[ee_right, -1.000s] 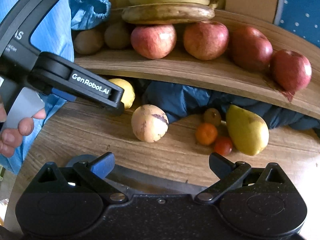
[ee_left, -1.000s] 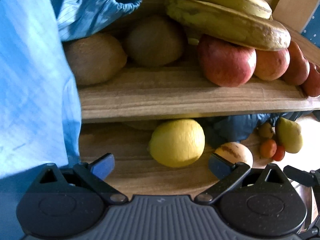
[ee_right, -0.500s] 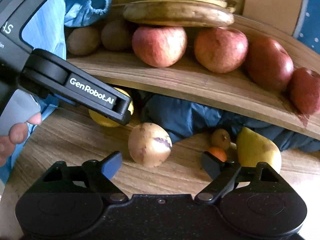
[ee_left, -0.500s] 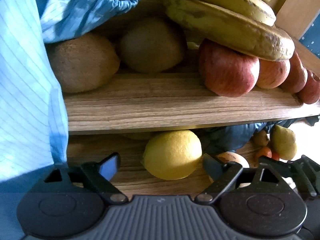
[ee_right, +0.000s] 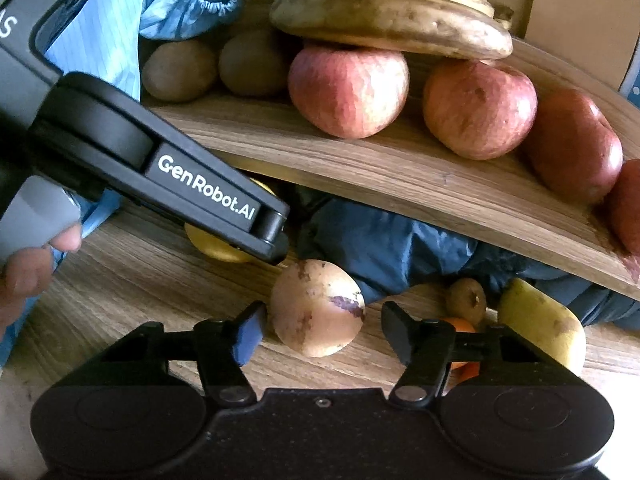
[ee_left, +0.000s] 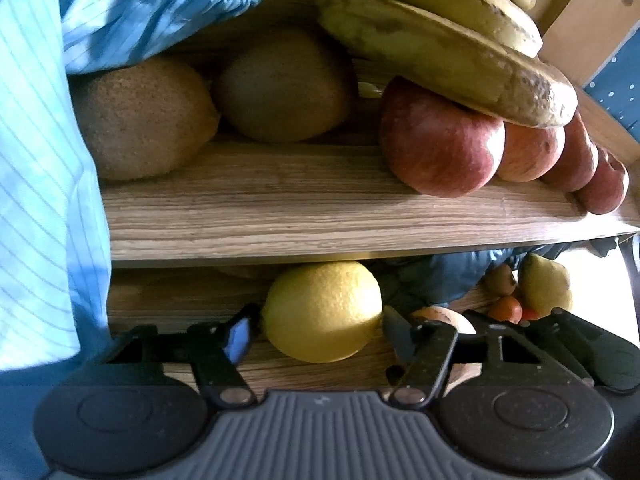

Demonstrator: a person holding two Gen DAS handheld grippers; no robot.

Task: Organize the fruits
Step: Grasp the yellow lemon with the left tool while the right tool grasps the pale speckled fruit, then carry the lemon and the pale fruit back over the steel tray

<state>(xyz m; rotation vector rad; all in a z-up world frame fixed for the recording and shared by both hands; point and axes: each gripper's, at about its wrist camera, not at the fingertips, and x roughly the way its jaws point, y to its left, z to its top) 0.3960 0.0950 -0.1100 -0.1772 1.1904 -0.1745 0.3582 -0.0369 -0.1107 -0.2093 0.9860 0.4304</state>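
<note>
**Both grippers closing on fruit under the shelf**

Landmark: the wooden shelf [ee_left: 320,216], which carries the sorted fruit.

- On the shelf — two kiwis [ee_left: 148,120] at its left end, a row of red apples [ee_left: 440,144] to their right, bananas [ee_left: 448,48] lying across the apples. No change from a second ago.
- Lemon [ee_left: 322,312] — on the tabletop just below the shelf's front edge, same place as before. It now sits between the fingers of the left gripper [ee_left: 320,336], whose jaws were spread wide a second ago and are closing; the left pad looks just at the peel, the right one a sliver off, so no firm clamp can be confirmed.
- Pale round fruit [ee_right: 318,308] with a purple blemish — on the tabletop below the shelf, to the right of the lemon. A second ago it lay well ahead of the right gripper [ee_right: 322,332]; the gripper has since come forward and a little down, and the fruit is now between its fingers. Jaws closing, with gaps visible on both sides.
- Pear [ee_right: 540,328], small orange fruit [ee_right: 464,326] and a small brown fruit [ee_right: 466,300] — below the shelf's right half, unmoved.
- Dark blue cloth [ee_right: 400,248] — bunched under the shelf, behind the loose fruit.
- Light blue sleeve [ee_left: 44,160] — at the shelf's left end.
</note>
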